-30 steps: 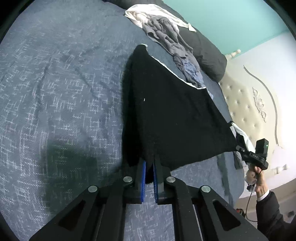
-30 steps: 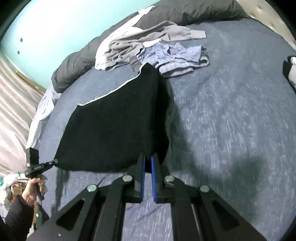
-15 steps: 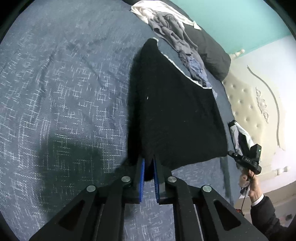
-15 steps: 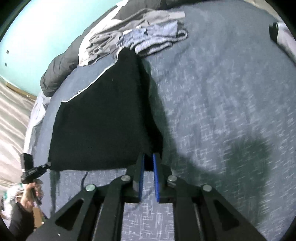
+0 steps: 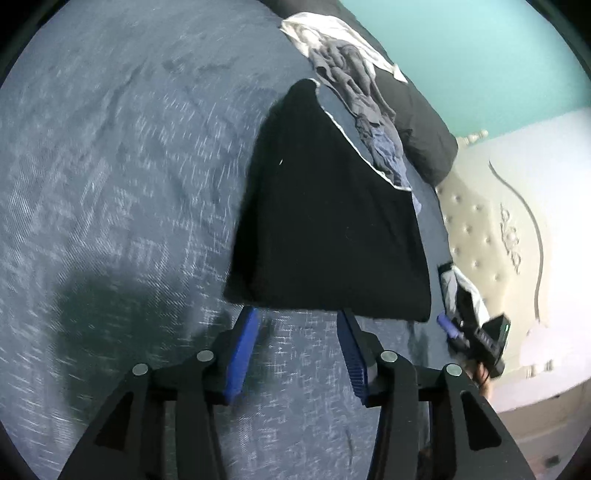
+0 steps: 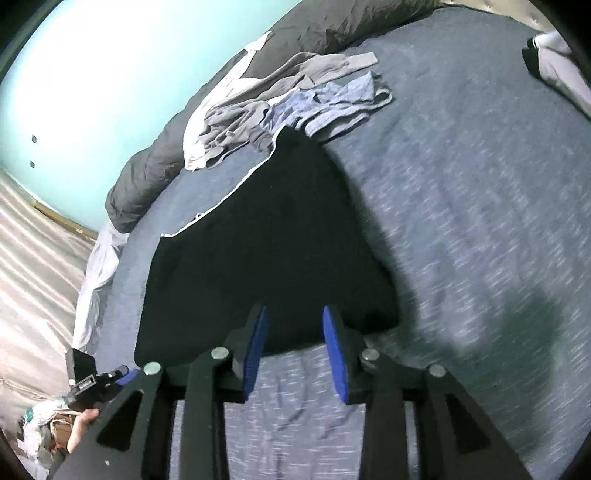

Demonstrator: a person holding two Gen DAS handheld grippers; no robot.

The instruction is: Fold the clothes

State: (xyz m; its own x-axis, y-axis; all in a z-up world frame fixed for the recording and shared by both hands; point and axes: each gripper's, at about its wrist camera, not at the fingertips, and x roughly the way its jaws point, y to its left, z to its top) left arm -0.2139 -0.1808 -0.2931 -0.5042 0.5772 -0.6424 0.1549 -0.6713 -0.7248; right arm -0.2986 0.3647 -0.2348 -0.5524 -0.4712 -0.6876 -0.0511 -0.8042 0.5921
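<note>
I'm looking down on a bed [image 5: 110, 184] covered in a blue-grey woven spread, with a turquoise wall [image 6: 92, 74] behind it and a pale tufted headboard [image 5: 487, 236] off to one side. A dark grey duvet [image 6: 332, 22] is bunched along the far edge of the mattress. On the spread lies the black garment [image 5: 332, 229], folded into a flat, roughly four-sided panel with a thin white hem showing along its far edge (the fabric looks thick and matte, with no pattern I can make out). Its near edge sits just beyond my fingertips in both views. My left gripper [image 5: 297, 314] has its jaws opening, blue pads apart, with only bedspread between them and the garment's edge just ahead. My right gripper [image 6: 293, 314] is opening too, narrower, its pads parted over the garment's near edge without pressing on it. Beyond the black piece is a loose heap of grey and light-blue clothes [image 6: 295, 107], touching its far corner. A black-and-white item [image 6: 554, 62] rests near the headboard side.
</note>
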